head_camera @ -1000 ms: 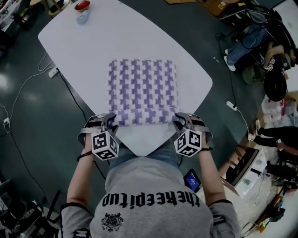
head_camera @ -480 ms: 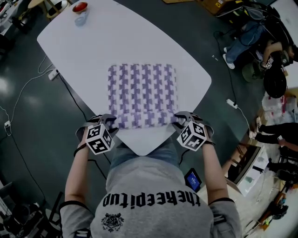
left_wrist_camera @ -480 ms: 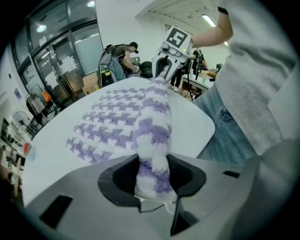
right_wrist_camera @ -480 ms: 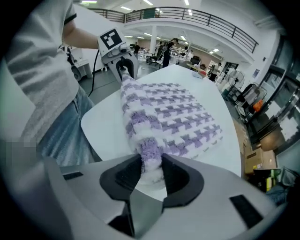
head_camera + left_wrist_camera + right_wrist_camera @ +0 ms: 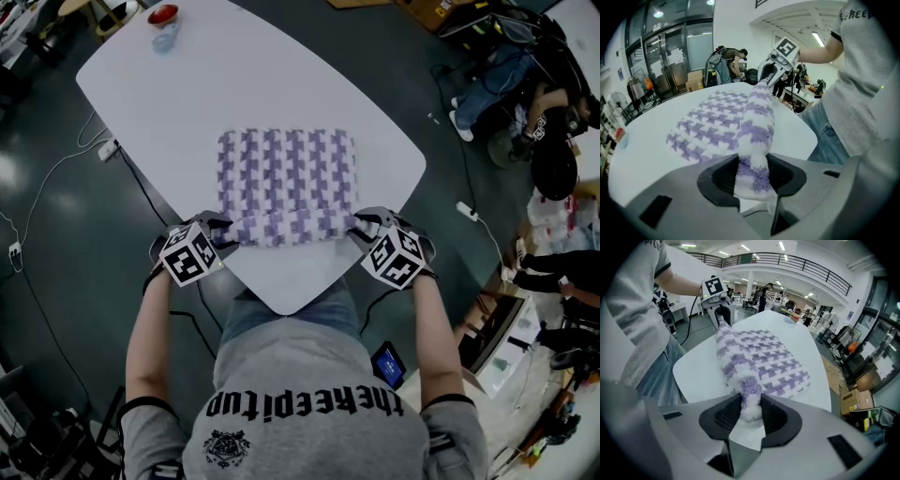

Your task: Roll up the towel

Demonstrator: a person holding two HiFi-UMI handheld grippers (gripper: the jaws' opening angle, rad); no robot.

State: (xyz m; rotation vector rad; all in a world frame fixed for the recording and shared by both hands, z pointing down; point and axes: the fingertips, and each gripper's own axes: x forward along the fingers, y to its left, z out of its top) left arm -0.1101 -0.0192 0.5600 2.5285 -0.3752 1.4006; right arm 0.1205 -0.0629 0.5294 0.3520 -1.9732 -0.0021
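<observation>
My left claw (image 5: 223, 232) and right claw (image 5: 361, 225) each grip an end of the towel's (image 5: 286, 178) rolled near edge on the desk (image 5: 234, 84). The right jaws have just been opening, with the towel between them.

Purple-and-white houndstooth check on the towel (image 5: 286, 183). Plain white on the table (image 5: 234, 84). Grey with black lettering on the shirt (image 5: 300, 370), blue denim on the jeans (image 5: 281, 314), dark grey on the floor (image 5: 56, 281).
</observation>
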